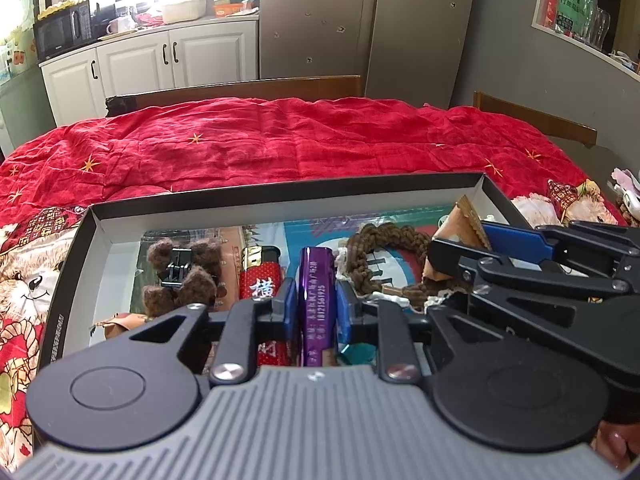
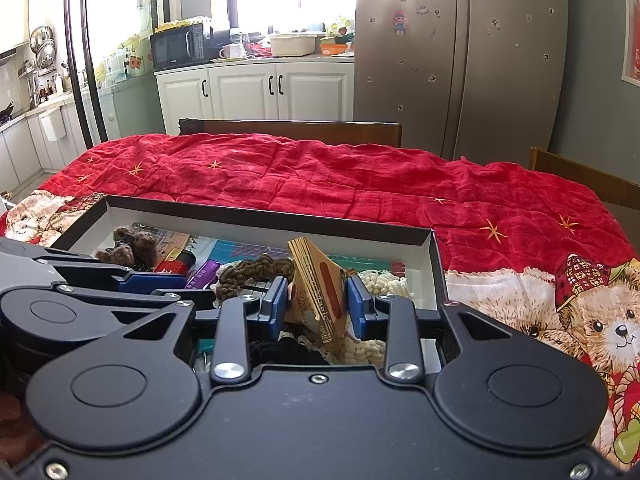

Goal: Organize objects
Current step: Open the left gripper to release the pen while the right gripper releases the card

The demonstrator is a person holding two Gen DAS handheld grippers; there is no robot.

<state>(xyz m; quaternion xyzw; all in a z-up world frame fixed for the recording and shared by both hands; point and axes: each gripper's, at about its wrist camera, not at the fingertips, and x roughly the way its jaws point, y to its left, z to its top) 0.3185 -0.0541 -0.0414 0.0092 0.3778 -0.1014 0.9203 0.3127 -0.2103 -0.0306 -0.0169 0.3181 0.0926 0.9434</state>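
Two claws work inside the box (image 1: 96, 216) on the counter: our left claw (image 1: 316, 304) clamps the purple lighter (image 1: 316, 280), our right claw (image 2: 318, 304) pinches a tan packet (image 2: 320, 280). Most items — red lighter (image 1: 262, 276), brown hair clip (image 1: 180, 268), braided cord (image 1: 372, 244) — already sit inside; neither held piece looks released yet, and both claws hide the box's near end.
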